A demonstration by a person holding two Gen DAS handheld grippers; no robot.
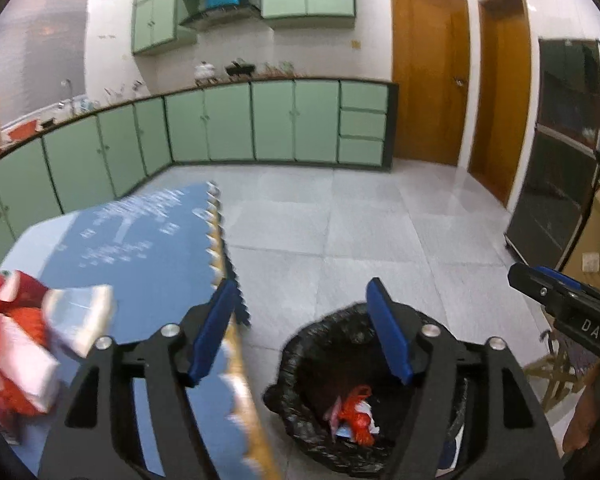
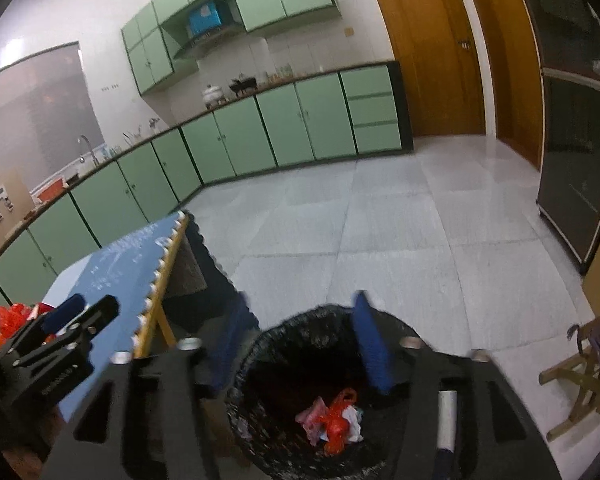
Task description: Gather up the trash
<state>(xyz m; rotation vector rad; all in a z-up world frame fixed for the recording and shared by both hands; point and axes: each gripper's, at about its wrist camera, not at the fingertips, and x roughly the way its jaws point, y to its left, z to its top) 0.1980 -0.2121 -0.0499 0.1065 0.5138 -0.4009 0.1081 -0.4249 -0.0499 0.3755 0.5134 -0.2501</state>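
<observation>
Left claw [image 1: 302,330]: black angular frame, triangular cut-outs, silver round screws on the arms, flat blue pads on both fingers [image 1: 214,334]. Right claw [image 2: 300,344]: same black frame, silver screws, blue pads. At the right edge of the left wrist view its black side carries white letters "DAS".

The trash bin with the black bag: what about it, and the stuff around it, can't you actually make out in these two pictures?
- Trash bin: both views, its near rim and body are hidden behind the tool frames.
- Trash inside: a red plastic bag with pale scraps; too small and dark to identify further.
- Red and white litter on the table: left view, motion-blurred and cut by the edge.
- Countertop items: too small.
</observation>
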